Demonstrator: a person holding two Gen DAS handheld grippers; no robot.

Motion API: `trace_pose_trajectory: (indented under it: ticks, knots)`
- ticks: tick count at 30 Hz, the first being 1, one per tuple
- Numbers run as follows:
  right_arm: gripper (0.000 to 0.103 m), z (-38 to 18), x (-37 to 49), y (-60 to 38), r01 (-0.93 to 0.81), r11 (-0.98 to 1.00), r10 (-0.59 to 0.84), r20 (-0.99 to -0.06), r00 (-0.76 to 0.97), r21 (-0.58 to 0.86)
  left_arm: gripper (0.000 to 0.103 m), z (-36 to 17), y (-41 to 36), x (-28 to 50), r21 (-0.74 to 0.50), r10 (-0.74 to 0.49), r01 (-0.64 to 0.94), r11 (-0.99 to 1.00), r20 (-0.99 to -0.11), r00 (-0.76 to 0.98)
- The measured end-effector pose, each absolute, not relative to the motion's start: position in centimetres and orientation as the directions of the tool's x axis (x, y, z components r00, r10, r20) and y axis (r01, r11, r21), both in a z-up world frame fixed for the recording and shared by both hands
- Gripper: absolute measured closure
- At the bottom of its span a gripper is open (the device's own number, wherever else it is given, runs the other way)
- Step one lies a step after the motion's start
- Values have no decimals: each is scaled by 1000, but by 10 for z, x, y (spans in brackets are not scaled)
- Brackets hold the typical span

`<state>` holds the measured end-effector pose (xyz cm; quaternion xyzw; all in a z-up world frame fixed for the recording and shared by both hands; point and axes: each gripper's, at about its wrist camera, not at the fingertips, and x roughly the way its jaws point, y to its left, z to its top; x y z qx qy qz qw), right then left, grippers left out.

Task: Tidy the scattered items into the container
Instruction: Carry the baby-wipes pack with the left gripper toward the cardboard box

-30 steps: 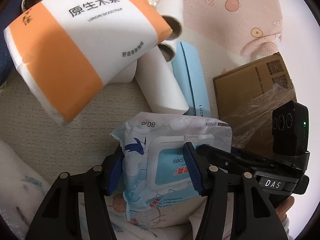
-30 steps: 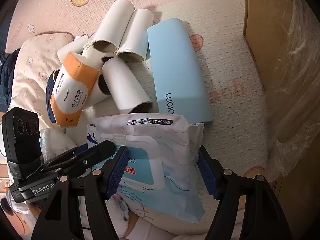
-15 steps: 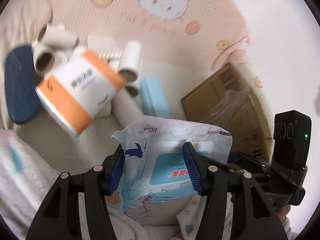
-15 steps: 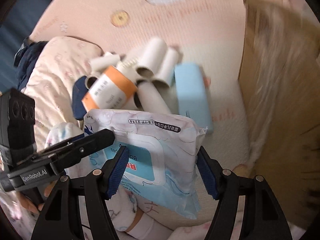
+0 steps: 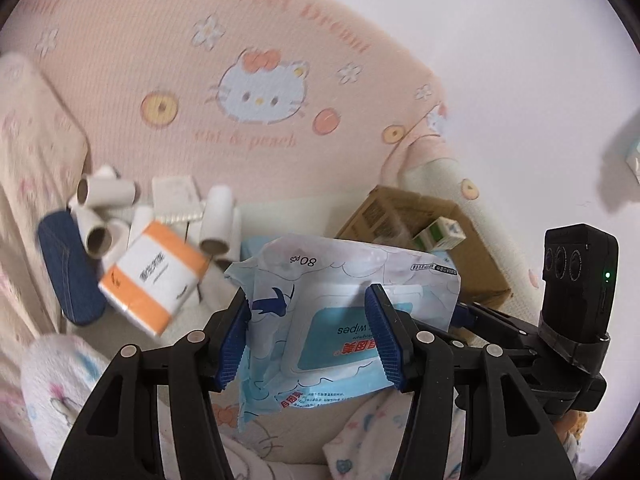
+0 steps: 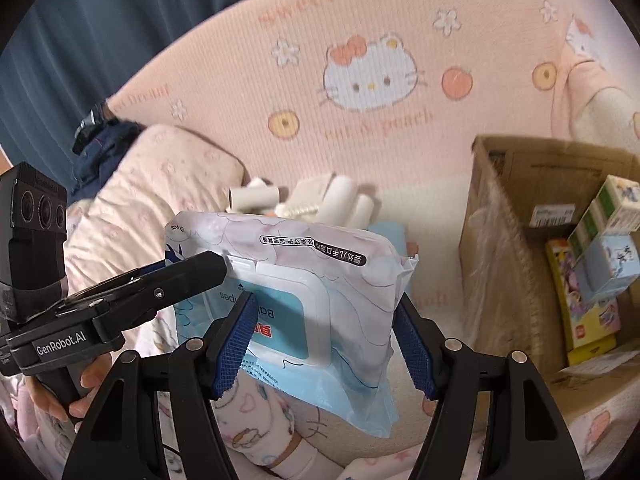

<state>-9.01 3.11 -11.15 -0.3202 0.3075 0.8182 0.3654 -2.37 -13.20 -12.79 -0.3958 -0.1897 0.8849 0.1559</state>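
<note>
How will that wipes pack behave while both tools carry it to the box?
Likely floppy: the wipes pack has loose film hanging below the right tool. Its glossy wrapper may slip. The stiff flip lid near the left tool probably limits bending.

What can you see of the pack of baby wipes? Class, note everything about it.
The pack of baby wipes is a soft, crinkled plastic pouch, white and pale blue, with a blue-centred flip lid and "80 pcs" print. It hangs in the air above the bedding, gripped from both ends: the left hand-held gripper clamps one end, the right hand-held gripper the other.
</note>
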Motion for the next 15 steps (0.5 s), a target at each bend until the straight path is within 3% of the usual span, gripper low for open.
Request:
trace_pose_trajectory:
  ticks: [15]
  knots:
    - [36,-60,0,39,-841,-476,542,-667,-511,257,43,-67,-36,-49,-382,460,-269,-884,-617,-638]
